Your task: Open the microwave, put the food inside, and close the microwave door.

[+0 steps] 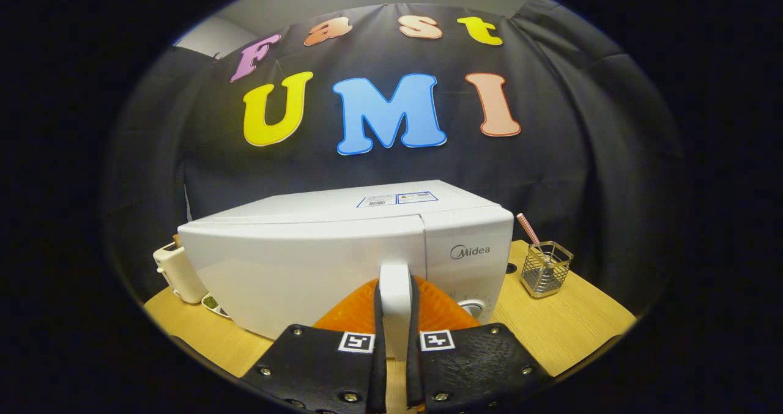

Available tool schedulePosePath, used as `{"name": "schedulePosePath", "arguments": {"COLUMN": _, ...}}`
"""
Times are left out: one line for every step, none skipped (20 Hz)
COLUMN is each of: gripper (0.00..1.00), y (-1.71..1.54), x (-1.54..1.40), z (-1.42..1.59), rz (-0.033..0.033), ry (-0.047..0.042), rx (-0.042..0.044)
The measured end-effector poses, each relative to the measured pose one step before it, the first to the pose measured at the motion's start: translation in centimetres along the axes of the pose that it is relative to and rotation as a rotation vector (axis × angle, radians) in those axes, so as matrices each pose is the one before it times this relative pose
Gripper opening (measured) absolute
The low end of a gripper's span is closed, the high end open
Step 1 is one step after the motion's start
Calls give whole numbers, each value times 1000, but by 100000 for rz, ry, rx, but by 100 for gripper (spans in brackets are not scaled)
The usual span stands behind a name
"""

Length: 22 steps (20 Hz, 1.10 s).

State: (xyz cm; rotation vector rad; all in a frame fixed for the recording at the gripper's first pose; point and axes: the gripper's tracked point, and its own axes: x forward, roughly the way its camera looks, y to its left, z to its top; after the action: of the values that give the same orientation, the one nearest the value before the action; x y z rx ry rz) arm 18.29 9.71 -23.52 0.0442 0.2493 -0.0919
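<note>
We saw our claw (396,334) clamped on the white microwave (342,261) door handle (395,298), door shut, wire holder (545,268) at three o'clock on the desk (569,322).

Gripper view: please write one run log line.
gripper: shut on door handle | microwave: door closed | food: not yet inside

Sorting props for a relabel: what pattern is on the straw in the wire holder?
Pink-and-white checks on the straw, seen in the gripper view.
</note>
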Motion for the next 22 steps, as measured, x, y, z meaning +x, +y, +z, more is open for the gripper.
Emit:
{"name": "schedulePosePath", "arguments": {"gripper": 13, "y": 18, "x": -89, "z": -178, "rz": -17, "ry": 592, "rx": 228}}
{"name": "schedulePosePath", "arguments": {"gripper": 13, "y": 27, "x": -28, "z": 148, "rz": 163, "ry": 331, "rx": 770}}
{"name": "schedulePosePath", "arguments": {"gripper": 13, "y": 12, "x": -3, "z": -88, "rz": 583, "ry": 279, "rx": 506}}
{"name": "schedulePosePath", "arguments": {"gripper": 13, "y": 44, "x": -149, "z": -27, "rz": 398, "ry": 252, "rx": -799}}
{"name": "schedulePosePath", "arguments": {"gripper": 13, "y": 46, "x": -43, "z": 55, "rz": 19, "ry": -722, "rx": -904}}
{"name": "schedulePosePath", "arguments": {"gripper": 13, "y": -75, "x": -144, "z": 14, "rz": -204, "ry": -362, "rx": -855}}
{"name": "schedulePosePath", "arguments": {"gripper": 13, "y": -112, "x": -36, "z": -130, "rz": 43, "ry": 390, "rx": -23}}
{"name": "schedulePosePath", "arguments": {"gripper": 13, "y": 25, "x": -139, "z": 50, "rz": 278, "ry": 165, "rx": 1038}}
{"name": "schedulePosePath", "arguments": {"gripper": 13, "y": 49, "x": -66, "z": -85, "rz": 160, "ry": 750, "rx": 824}}
{"name": "schedulePosePath", "arguments": {"gripper": 13, "y": -23, "x": -84, "z": 39, "rz": 80, "ry": -124, "rx": -158}}
{"name": "schedulePosePath", "arguments": {"gripper": 13, "y": 44, "x": -197, "z": 37, "rz": -162, "ry": -226, "rx": -13}}
{"name": "schedulePosePath", "arguments": {"gripper": 13, "y": 22, "x": -80, "z": 45, "rz": 124, "ry": -14, "rx": 140}}
{"name": "schedulePosePath", "arguments": {"gripper": 13, "y": -34, "x": -142, "z": -107, "rz": 178, "ry": -282, "rx": 335}}
{"name": "schedulePosePath", "arguments": {"gripper": 13, "y": 10, "x": -69, "z": 49, "rz": 54, "ry": -437, "rx": 51}}
{"name": "schedulePosePath", "arguments": {"gripper": 13, "y": 0, "x": 93, "z": 31, "rz": -498, "ry": -86, "rx": -1125}}
{"name": "schedulePosePath", "arguments": {"gripper": 13, "y": -25, "x": 23, "z": 154, "rz": -1156, "ry": -1126, "rx": -1193}}
{"name": "schedulePosePath", "arguments": {"gripper": 13, "y": 38, "x": 54, "z": -240, "rz": -1327, "ry": 262, "rx": -2354}}
{"name": "schedulePosePath", "arguments": {"gripper": 13, "y": -43, "x": 7, "z": 111, "rz": -1515, "ry": -1036, "rx": -1769}}
{"name": "schedulePosePath", "arguments": {"gripper": 14, "y": 6, "x": 100, "z": -11, "rz": -625, "ry": -929, "rx": -1356}}
{"name": "schedulePosePath", "arguments": {"gripper": 24, "y": 169, "x": -23, "z": 175, "rz": 32, "ry": -1542, "rx": 251}}
{"name": "schedulePosePath", "arguments": {"gripper": 26, "y": -194, "x": 301, "z": -271, "rz": -1027, "ry": 179, "rx": 136}}
{"name": "schedulePosePath", "arguments": {"gripper": 28, "y": 61, "x": 607, "z": -444, "rz": 823, "ry": 1536, "rx": 1256}}
